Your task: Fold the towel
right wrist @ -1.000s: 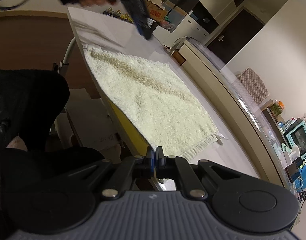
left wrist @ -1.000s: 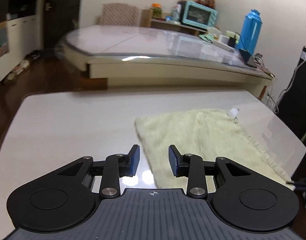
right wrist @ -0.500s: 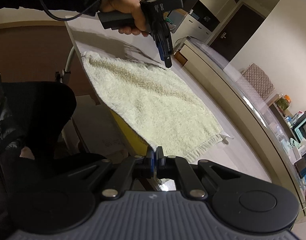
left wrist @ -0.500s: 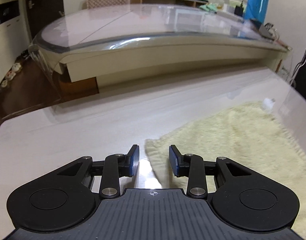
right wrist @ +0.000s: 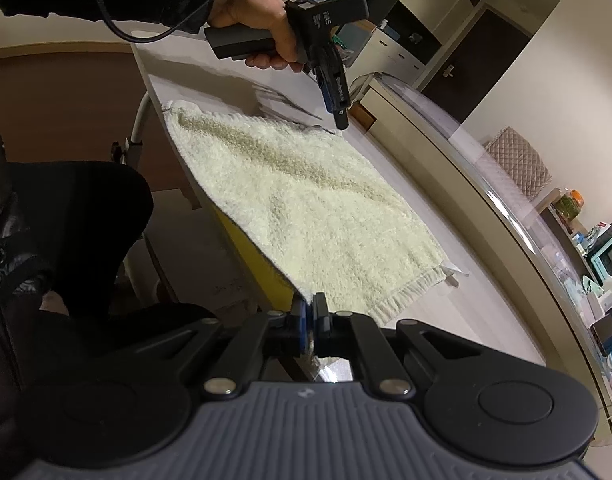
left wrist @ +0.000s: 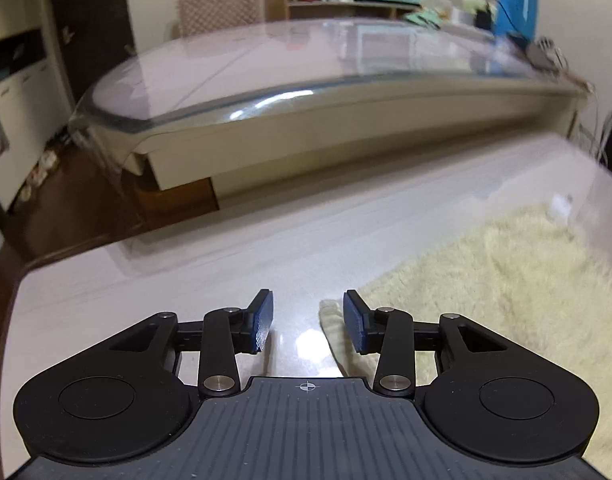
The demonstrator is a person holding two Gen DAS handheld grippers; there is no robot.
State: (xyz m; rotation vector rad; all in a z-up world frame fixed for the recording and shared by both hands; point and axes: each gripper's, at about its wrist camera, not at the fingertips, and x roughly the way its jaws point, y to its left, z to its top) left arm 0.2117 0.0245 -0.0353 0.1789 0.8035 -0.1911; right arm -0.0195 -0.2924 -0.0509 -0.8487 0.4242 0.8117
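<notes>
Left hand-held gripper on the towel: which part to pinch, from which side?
Pinch the towel corner lying flat between the opening jaws of the left hand-held gripper, coming down from the bare table side. The right hand-held gripper already clamps another corner.

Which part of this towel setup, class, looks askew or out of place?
The towel lies askew at the table edge: one long side overhangs it. The right gripper is shut on the overhanging corner; the left gripper, its jaws opening, straddles the far corner without pinching it.
</notes>
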